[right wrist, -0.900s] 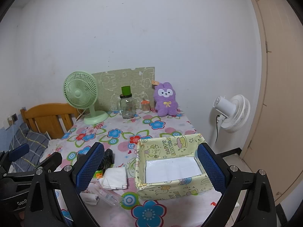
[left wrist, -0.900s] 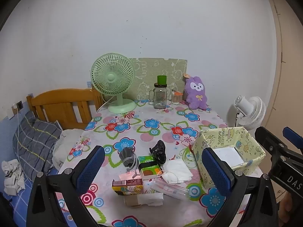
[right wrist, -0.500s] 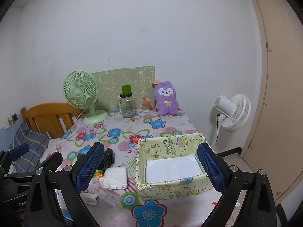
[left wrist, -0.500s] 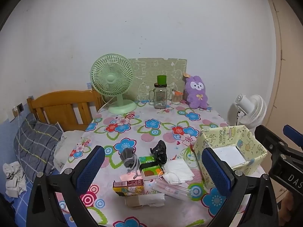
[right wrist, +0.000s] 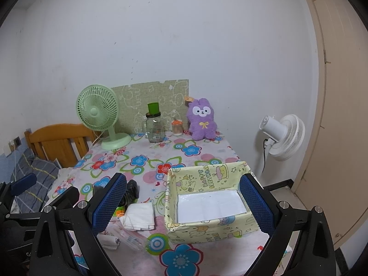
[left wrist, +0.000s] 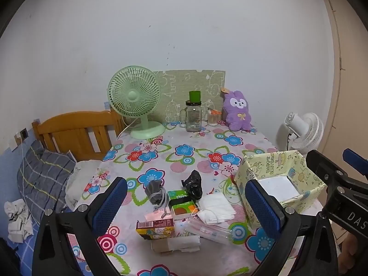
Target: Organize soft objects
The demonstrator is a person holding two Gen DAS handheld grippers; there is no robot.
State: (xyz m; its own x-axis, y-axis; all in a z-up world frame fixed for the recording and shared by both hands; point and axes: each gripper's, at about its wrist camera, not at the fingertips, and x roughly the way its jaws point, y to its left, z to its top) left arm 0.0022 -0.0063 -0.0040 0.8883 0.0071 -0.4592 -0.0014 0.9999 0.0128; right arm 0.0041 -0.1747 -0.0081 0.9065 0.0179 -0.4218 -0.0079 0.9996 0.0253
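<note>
Both grippers hang over the near edge of the table, jaws spread wide and holding nothing. Just ahead of the left gripper point(left wrist: 186, 202), between its pads, lies the clutter: a grey sock point(left wrist: 155, 192) to the left, a black bundle point(left wrist: 192, 184) a little farther ahead, then a white mask point(left wrist: 215, 208) toward its right pad, with clear-wrapped pink masks point(left wrist: 207, 230) nearest of all. The cartons point(left wrist: 156, 226) mixed among them look stiff and probably stay put. Off to its right, directly ahead of the right gripper point(right wrist: 181, 203) and framed by its jaws, sits the yellow box point(right wrist: 207, 230), open-topped, with only white lining showing inside. To do this well, I'd start with one loose soft piece, likely the white mask, pinching it at its thick middle, not by a strap, lifting clear of the cartons, and dropping it well inside the box walls.
</note>
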